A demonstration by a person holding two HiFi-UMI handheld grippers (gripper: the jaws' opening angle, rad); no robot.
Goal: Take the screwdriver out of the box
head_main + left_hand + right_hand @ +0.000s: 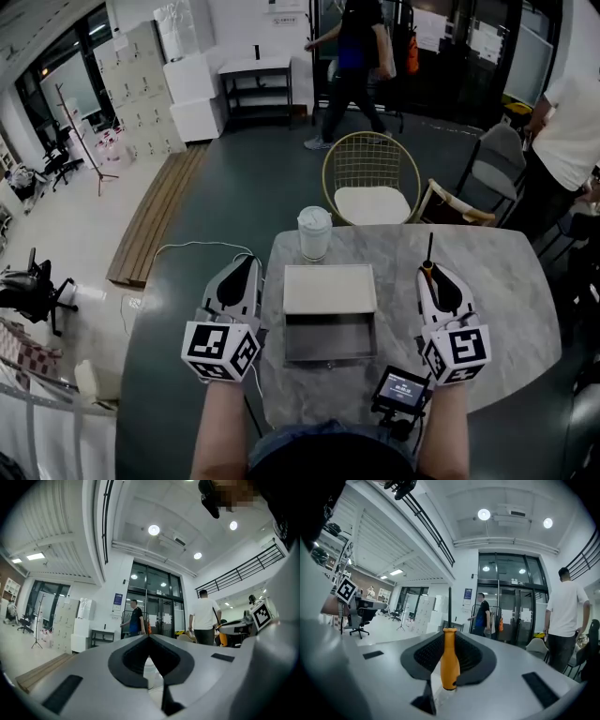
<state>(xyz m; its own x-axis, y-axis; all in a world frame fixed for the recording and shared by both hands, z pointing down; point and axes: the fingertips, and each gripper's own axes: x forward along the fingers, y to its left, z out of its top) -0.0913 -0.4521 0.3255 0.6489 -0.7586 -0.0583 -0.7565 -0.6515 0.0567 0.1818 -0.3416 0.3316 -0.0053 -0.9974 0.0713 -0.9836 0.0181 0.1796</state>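
Screwdriver: orange handle clamped betw. the pads of the R gripper, jaws part-closed on it. The black shaft sticks out past the tips, pointing away from the person. It's outside the box, held over the table just right of the box, w/ a clear gap betw. them.

Box sits mid-table betw. the two grippers: pale lid section at the far side, grey open tray section toward the person, tray looks empty. Cup w/ lid stands just past the box's far edge, near the table's far-left corner.

L gripper: jaw tips together, nothing in them. It hangs at the table's left edge, body mostly over the dark floor, just beside the box's left side.

Small screen device at the table's near edge, just beside the R gripper's marker cube.

Open marble to the right of the R gripper, out to the rounded right edge. Beyond the far edge: wire chair close in, and a person in a white top near the far-right corner.
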